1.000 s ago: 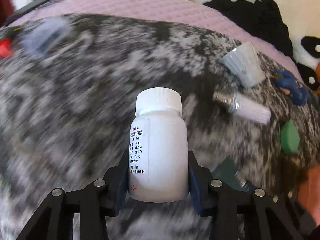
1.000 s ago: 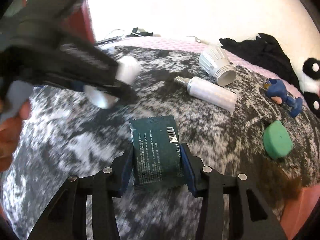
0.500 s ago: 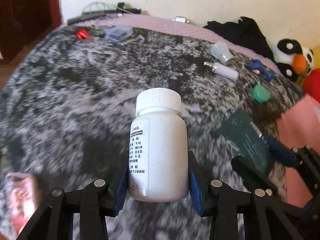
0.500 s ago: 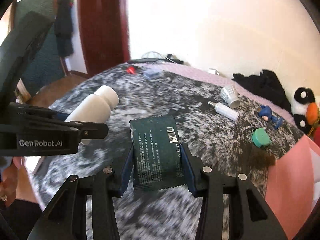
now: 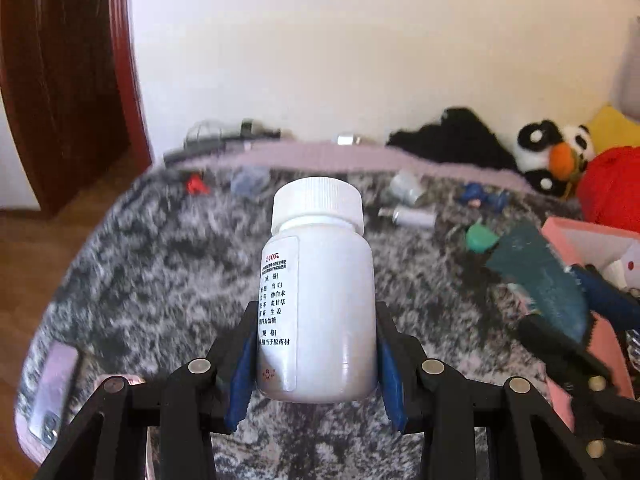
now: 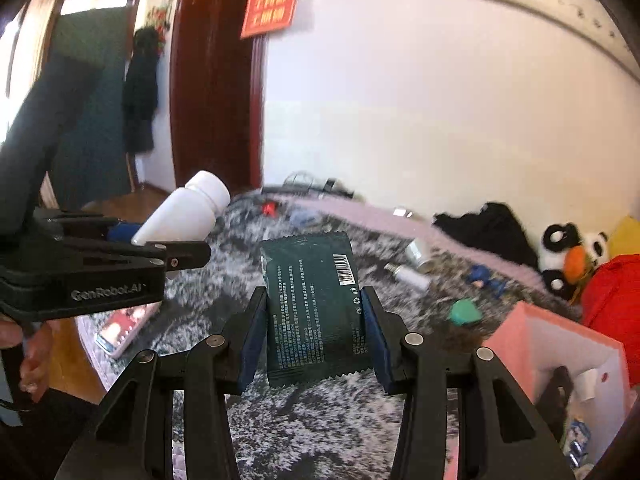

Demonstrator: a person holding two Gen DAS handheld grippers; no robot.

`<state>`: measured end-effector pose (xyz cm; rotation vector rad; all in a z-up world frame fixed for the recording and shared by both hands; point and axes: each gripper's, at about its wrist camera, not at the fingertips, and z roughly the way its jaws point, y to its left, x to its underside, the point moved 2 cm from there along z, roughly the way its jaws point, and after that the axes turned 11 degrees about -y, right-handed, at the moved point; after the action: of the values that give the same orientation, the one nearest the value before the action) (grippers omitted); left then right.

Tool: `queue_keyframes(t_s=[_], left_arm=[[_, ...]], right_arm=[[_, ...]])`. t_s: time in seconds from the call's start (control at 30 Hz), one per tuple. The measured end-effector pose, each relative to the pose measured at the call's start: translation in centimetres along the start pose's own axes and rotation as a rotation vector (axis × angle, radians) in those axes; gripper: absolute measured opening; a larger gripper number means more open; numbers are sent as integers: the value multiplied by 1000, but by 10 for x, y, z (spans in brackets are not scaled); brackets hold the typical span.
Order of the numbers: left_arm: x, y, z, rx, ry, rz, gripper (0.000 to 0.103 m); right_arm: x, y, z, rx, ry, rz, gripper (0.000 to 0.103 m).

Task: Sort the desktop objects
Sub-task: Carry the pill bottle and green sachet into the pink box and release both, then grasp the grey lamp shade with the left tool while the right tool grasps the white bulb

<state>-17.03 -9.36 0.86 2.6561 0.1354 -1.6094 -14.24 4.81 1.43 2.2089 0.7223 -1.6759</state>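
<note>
Left wrist view: my left gripper point(image 5: 316, 364) clamps a white pill bottle point(image 5: 318, 300) above the grey rug point(image 5: 160, 272). My right gripper point(image 6: 316, 340) clamps a dark green packet point(image 6: 314, 312). I judge both are mid-carry; next, release over the pink box point(image 6: 560, 344).

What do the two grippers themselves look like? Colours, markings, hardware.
Both the left gripper and the right gripper have black angular linkage arms with silver round pins and dark blue finger pads. The left gripper's body reads "GenRobot.AI" in pale letters. No cables visible.
</note>
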Motion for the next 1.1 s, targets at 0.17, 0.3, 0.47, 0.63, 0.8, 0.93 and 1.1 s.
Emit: queue_keyframes(t_s=[0.17,0.3,0.47,0.63,0.8,0.93,1.1], left_arm=[[-11,-41,-23,26,-83,69,44],[-16,-86,-30,108,-103,107,44],[-26,-153,-30,210,-118,154,44],[-37,-224,-19,328,-107,195,44],[-36,-299,1,411,-82,243,44],[-20,-344,41,432,2,321,53],[-4,-349,74,436,81,355,82]], right_arm=[[-13,-24,-38,76,-49,30,48],[-20,-51,-64,159,-88,65,48],[-27,-92,-104,307,-140,115,48],[-22,-148,-139,460,-171,188,48],[-1,-215,-162,615,-148,274,48],[34,-277,-146,677,-13,403,50],[87,-330,-121,773,206,605,92]])
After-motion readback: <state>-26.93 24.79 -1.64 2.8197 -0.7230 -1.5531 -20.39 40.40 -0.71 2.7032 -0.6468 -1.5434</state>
